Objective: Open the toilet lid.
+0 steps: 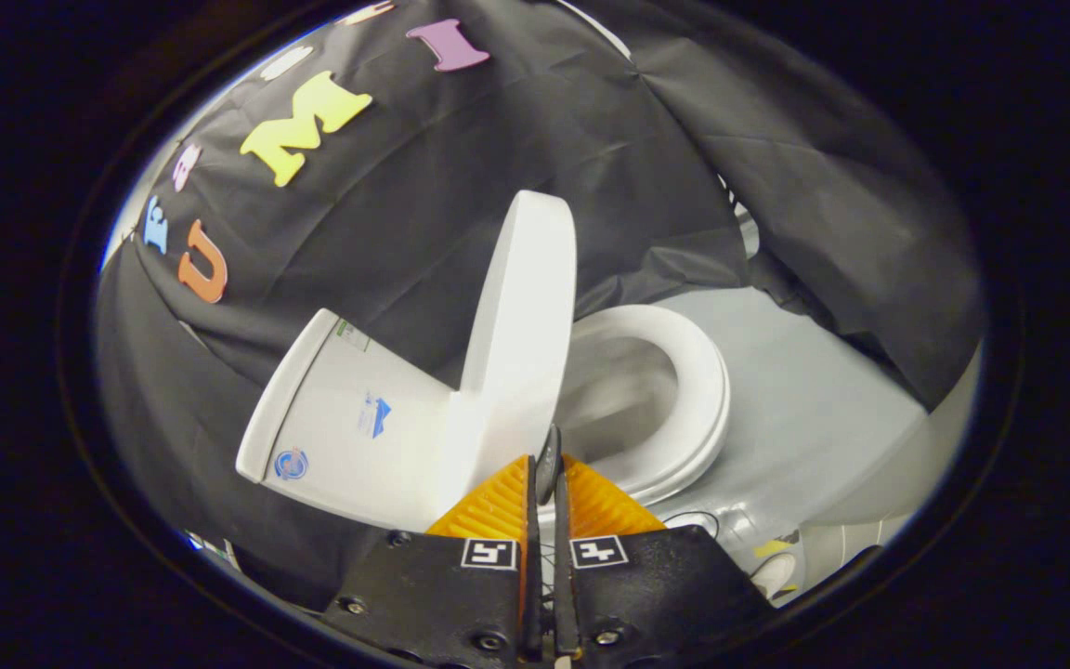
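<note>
Already upright, the toilet lid point(521, 325) stands at twelve o'clock just beyond our tool point(546, 483), whose nearly closed fingers pinch its lower edge.

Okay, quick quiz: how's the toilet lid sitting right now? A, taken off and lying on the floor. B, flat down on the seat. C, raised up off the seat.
C: the lid stands raised, nearly upright beside the tank, leaving the seat and bowl uncovered, just beyond the closed fingers.
</note>
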`<state>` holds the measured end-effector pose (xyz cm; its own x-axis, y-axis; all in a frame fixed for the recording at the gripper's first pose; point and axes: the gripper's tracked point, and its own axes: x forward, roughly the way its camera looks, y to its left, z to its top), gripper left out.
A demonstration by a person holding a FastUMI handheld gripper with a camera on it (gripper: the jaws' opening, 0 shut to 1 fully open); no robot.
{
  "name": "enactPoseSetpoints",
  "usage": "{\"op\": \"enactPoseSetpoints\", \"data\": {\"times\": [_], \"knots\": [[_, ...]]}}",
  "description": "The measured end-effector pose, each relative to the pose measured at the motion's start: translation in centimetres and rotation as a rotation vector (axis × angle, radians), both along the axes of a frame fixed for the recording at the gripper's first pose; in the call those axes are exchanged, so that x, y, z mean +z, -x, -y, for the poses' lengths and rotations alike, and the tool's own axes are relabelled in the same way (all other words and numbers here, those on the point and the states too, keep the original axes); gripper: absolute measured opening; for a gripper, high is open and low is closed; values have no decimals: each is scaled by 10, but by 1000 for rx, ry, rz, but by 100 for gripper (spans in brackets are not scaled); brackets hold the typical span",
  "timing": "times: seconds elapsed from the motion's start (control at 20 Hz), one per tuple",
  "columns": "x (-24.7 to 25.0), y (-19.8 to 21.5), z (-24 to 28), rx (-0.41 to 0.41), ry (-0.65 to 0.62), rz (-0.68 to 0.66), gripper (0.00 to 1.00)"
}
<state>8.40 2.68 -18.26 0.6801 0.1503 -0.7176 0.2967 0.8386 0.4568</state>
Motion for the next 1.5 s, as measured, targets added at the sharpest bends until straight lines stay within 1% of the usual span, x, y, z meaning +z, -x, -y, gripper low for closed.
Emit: {"op": "enactPoseSetpoints", "data": {"times": [0.15, 0.4, 0.85, 1.15, 1.3, 1.5], "knots": [[10, -1, -12, 43, 59, 5, 8], [18, -4, -21, 51, 103, 1, 8], [49, -13, -57, 92, 172, 46, 8], [67, -18, -82, 119, 185, 60, 8], [75, -22, -96, 136, 222, 69, 8], [83, -26, -115, 142, 249, 54, 8]]}}
